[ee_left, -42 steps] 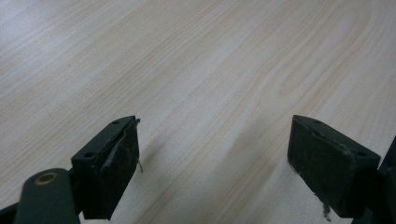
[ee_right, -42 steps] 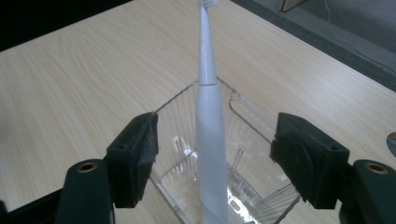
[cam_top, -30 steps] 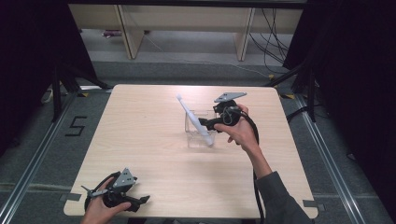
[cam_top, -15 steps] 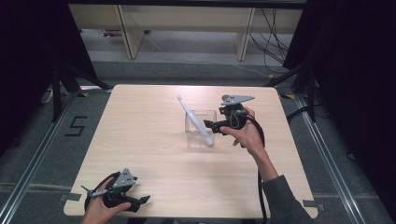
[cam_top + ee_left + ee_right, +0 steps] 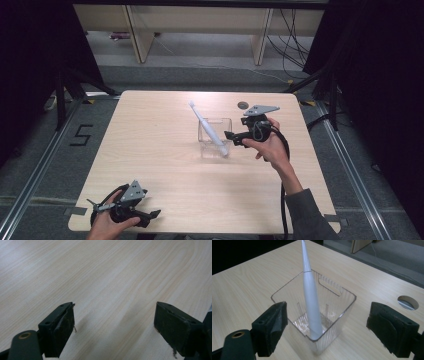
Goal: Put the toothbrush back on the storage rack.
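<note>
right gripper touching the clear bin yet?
Apart. In the right gripper view, the right gripper is open, its fingers flanking the clear ribbed plastic bin with bare table between; the white toothbrush stands inside.

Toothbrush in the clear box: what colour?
White toothbrush; clearest in the right gripper view.

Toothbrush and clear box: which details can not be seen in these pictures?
- Toothbrush: head cut off by the top edge in the right gripper view; too small in the high view.
- Clear box: near wall's base hidden behind the right hand-held gripper, jaws open.
- Table hole: inside unclear.
</note>
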Motion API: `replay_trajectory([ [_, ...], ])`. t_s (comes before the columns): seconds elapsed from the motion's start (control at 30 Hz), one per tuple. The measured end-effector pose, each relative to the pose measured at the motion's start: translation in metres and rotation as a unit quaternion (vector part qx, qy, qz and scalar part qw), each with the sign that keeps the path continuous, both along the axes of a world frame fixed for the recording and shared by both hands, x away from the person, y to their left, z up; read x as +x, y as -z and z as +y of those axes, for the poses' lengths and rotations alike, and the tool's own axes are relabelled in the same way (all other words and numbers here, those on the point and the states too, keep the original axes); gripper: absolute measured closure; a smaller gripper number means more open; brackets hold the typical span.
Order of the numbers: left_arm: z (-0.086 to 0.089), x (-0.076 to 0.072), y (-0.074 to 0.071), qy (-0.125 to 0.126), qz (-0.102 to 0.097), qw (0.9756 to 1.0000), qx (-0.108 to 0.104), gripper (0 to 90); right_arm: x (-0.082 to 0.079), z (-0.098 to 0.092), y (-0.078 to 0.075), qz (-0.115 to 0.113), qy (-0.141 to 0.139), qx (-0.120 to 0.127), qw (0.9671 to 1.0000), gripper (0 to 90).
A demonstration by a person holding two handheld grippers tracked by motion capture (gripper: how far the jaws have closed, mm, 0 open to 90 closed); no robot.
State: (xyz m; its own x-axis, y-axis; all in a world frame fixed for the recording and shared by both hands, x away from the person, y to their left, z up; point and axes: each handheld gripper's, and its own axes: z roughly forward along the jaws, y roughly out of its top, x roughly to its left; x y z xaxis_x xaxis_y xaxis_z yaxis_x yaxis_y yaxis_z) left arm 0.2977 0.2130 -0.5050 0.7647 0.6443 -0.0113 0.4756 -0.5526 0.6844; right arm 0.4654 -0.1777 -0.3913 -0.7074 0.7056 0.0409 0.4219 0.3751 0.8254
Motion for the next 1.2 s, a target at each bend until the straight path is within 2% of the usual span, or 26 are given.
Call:
replay_trajectory([
  [0.13,0.000,0.000,0.000,0.002,0.000,1.0000,0.002,16.4,-0.004,-0.008,-0.002,-0.013,0.003,0.001,0.9999,16.5],
  [0.23,0.000,0.000,0.000,0.004,0.001,1.0000,0.006,16.4,-0.007,-0.010,-0.003,-0.003,0.007,0.004,1.0000,16.5],
  [0.3,0.001,0.000,0.000,0.005,0.001,1.0000,0.007,16.4,-0.008,-0.015,-0.001,-0.008,0.005,-0.005,0.9999,16.5],
  [0.37,0.001,0.001,0.000,0.004,0.001,1.0000,0.006,16.4,-0.010,-0.015,0.001,-0.004,0.006,0.005,1.0000,16.5],
  [0.4,0.001,0.001,0.000,0.004,0.001,1.0000,0.006,16.4,-0.010,-0.017,0.001,-0.009,0.003,-0.003,0.9999,16.5],
  [0.43,0.001,0.001,0.000,0.004,0.001,1.0000,0.006,16.4,-0.013,-0.017,0.001,0.002,0.008,0.000,1.0000,16.5],
  [0.47,0.001,0.001,0.000,0.004,0.001,1.0000,0.006,16.4,-0.013,-0.017,0.001,0.002,0.008,0.000,1.0000,16.5],
  [0.5,0.001,0.001,0.000,0.005,0.001,1.0000,0.006,16.4,-0.012,-0.018,0.003,-0.009,0.005,0.000,0.9999,16.5],
  [0.53,0.001,0.001,0.000,0.005,0.000,1.0000,0.006,16.4,-0.016,-0.019,0.003,0.003,0.008,-0.002,1.0000,16.5],
  [0.57,0.000,0.000,0.001,0.002,0.001,1.0000,0.002,16.4,-0.016,-0.019,0.003,-0.004,0.008,-0.004,1.0000,16.4],
  [0.73,0.001,0.000,0.000,0.001,0.001,1.0000,0.003,16.4,-0.022,-0.019,0.008,-0.001,0.005,-0.001,1.0000,16.4],
  [0.77,0.001,0.000,0.000,0.001,0.002,1.0000,0.004,16.4,-0.023,-0.020,0.009,-0.004,0.006,-0.006,1.0000,16.3],
  [0.8,0.001,0.001,0.000,0.004,0.001,1.0000,0.005,16.4,-0.026,-0.020,0.010,0.003,-0.002,-0.014,0.9999,16.3],
  [0.87,0.000,0.000,0.001,0.002,0.002,1.0000,0.001,16.4,-0.026,-0.020,0.011,0.000,-0.005,-0.014,0.9999,16.3],
  [0.9,0.001,0.001,0.001,0.004,0.002,1.0000,0.006,16.4,-0.028,-0.019,0.011,0.005,-0.001,-0.014,0.9999,16.3],
  [0.93,0.001,0.001,0.001,0.004,0.002,1.0000,0.007,16.4,-0.028,-0.021,0.011,-0.002,-0.003,-0.018,0.9998,16.3],
  [0.97,0.001,0.001,0.001,0.004,0.002,1.0000,0.007,16.4,-0.032,-0.021,0.011,0.010,0.003,-0.011,0.9999,16.3],
  [1.0,0.001,0.001,0.001,0.003,0.002,1.0000,0.006,16.4,-0.032,-0.021,0.011,0.010,0.003,-0.011,0.9999,16.3],
  [1.07,0.001,0.001,0.001,0.002,0.002,1.0000,0.005,16.4,-0.031,-0.023,0.013,-0.008,-0.003,-0.016,0.9998,16.3],
  [1.1,0.001,0.001,0.001,0.003,0.002,1.0000,0.006,16.4,-0.033,-0.024,0.013,0.002,-0.002,-0.017,0.9999,16.2],
  [1.2,0.001,0.001,0.001,0.002,0.003,1.0000,0.007,16.4,-0.034,-0.026,0.016,0.000,-0.001,-0.022,0.9998,16.2],
])
